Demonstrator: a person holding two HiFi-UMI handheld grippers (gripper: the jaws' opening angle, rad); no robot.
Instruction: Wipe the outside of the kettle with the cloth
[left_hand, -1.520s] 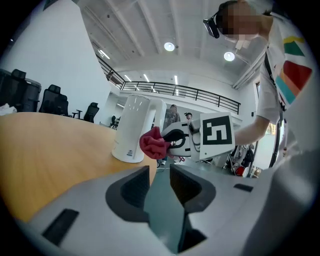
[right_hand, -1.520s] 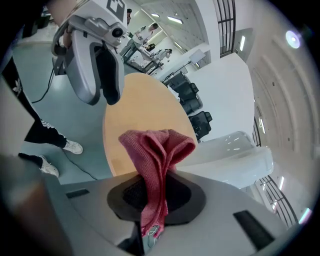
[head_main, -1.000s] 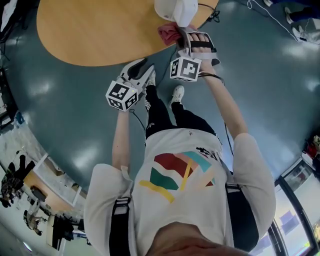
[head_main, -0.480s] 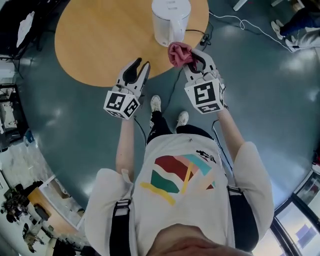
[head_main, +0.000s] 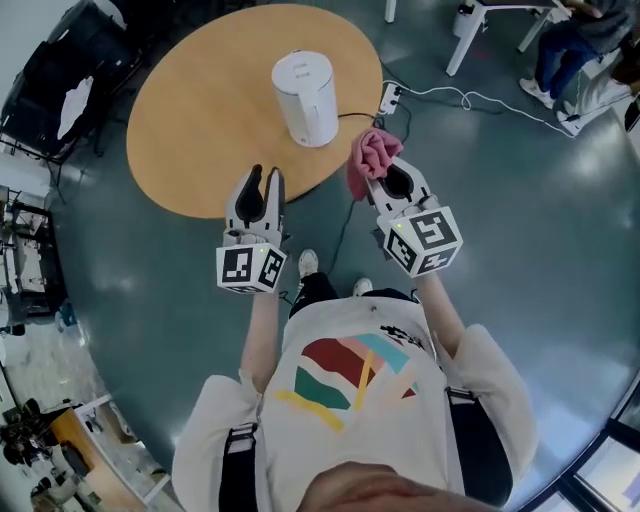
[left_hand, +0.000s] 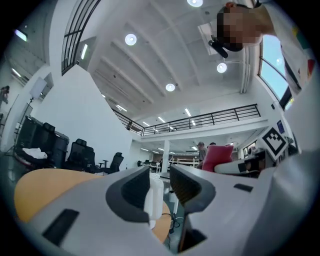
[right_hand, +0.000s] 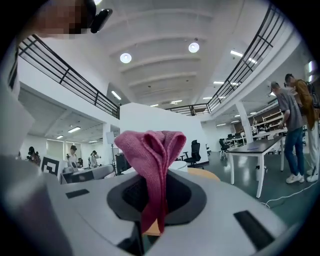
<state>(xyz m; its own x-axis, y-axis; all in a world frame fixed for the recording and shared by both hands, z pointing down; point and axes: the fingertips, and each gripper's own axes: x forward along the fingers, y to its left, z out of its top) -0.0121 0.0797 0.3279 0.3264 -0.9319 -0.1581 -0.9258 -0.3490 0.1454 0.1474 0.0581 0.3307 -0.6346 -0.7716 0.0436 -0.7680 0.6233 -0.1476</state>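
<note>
Standing upright on the round wooden table (head_main: 190, 130), towards the edge nearest the person: a white kettle (head_main: 305, 97), lid down, contents unseen. Trailing off the table's right edge to a power strip (head_main: 390, 97) on the floor: its cord (head_main: 362, 114).

Since a second ago: both grippers lifted from low beside the legs to about table height and swung from pointing downward to roughly level. Right one rolled over as well, its marker cube now facing up. Cloth, then seen just beside the kettle, now apart from it to the right, past the table edge.

On the left, at the end of a straight forearm: the left gripper (head_main: 266, 178), jaws drawn together to a narrow slit, nothing in them, aimed at the kettle from short of the table edge. On the right, forearm angled outward: the right gripper (head_main: 383, 178), pinching the pink cloth (head_main: 372, 155) by its lower folds, bunched top poking out beyond the pads, clear of the kettle.
</note>
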